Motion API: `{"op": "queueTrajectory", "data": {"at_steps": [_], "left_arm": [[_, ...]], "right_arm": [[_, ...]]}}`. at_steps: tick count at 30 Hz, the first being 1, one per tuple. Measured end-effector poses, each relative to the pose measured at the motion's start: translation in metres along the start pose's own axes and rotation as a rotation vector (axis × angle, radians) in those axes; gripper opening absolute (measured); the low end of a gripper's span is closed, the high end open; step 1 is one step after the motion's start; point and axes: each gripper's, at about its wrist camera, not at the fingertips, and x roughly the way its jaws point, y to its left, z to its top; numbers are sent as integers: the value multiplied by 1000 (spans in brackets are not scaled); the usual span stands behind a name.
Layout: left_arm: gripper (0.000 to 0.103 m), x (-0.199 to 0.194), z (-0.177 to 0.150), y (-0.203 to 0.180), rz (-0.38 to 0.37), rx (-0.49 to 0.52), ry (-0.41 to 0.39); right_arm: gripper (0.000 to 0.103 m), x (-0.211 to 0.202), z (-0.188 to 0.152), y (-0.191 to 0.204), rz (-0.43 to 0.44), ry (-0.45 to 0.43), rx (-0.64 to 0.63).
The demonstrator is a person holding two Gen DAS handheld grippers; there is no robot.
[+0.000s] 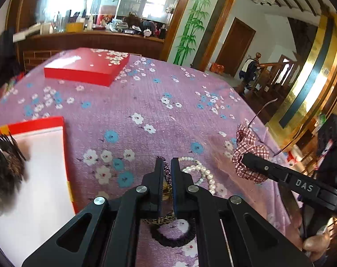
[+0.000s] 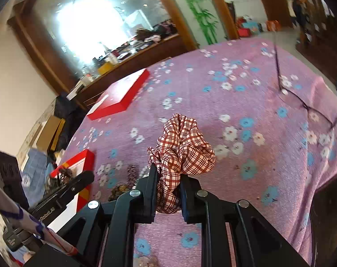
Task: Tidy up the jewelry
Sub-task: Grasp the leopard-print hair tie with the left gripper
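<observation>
I see the lid (image 1: pixel 86 65) lying far back on the tablecloth (image 1: pixel 146 102), the open box (image 1: pixel 35 166) left, pearls (image 1: pixel 201 171) centre, glasses (image 2: pixel 310 109) right.

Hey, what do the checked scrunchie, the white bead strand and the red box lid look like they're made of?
Checked scrunchie: thin woven fabric, matte, judging by its soft gathers and printed red-and-white check.
White bead strand: pearls or imitation pearl beads, since they are round with a glossy sheen; which one cannot be told.
Red box lid: probably coated cardboard, with crisp edges and a smooth, slightly shiny face.
</observation>
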Motion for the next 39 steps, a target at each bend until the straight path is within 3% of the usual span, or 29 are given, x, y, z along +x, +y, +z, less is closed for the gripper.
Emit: {"op": "queueTrajectory", "data": {"at_steps": [3, 6, 13, 19, 23, 24, 25, 27, 30, 35, 39], "left_arm": [[8, 12, -1, 4, 33, -7, 64], [20, 26, -5, 13, 42, -34, 147], [21, 40, -12, 27, 27, -61, 253], [21, 41, -22, 25, 40, -11, 298], [21, 42, -26, 15, 92, 45, 271], [18, 42, -28, 10, 122, 76, 260], [7, 43, -30, 4, 182, 118, 240], [6, 43, -32, 0, 215, 155, 224], [5, 30, -27, 0, 195, 152, 153], [5, -8, -11, 9, 68, 62, -25], [5, -19, -6, 8, 34, 41, -93]], "right_arm": [[18, 2, -2, 9, -9, -8, -41], [18, 5, -3, 9, -14, 3, -45], [18, 10, -4, 6, -19, 21, -41], [18, 12, -3, 4, -16, 28, -31], [18, 12, -5, 7, -14, 27, -42], [18, 13, -5, 7, -13, 27, -44], [18, 13, -5, 7, -12, 27, -46], [18, 14, -5, 6, -16, 26, -45], [18, 12, -5, 5, -12, 18, -39], [18, 7, -5, 6, 6, 0, -42], [18, 1, -5, 10, 30, -19, -55]]}}
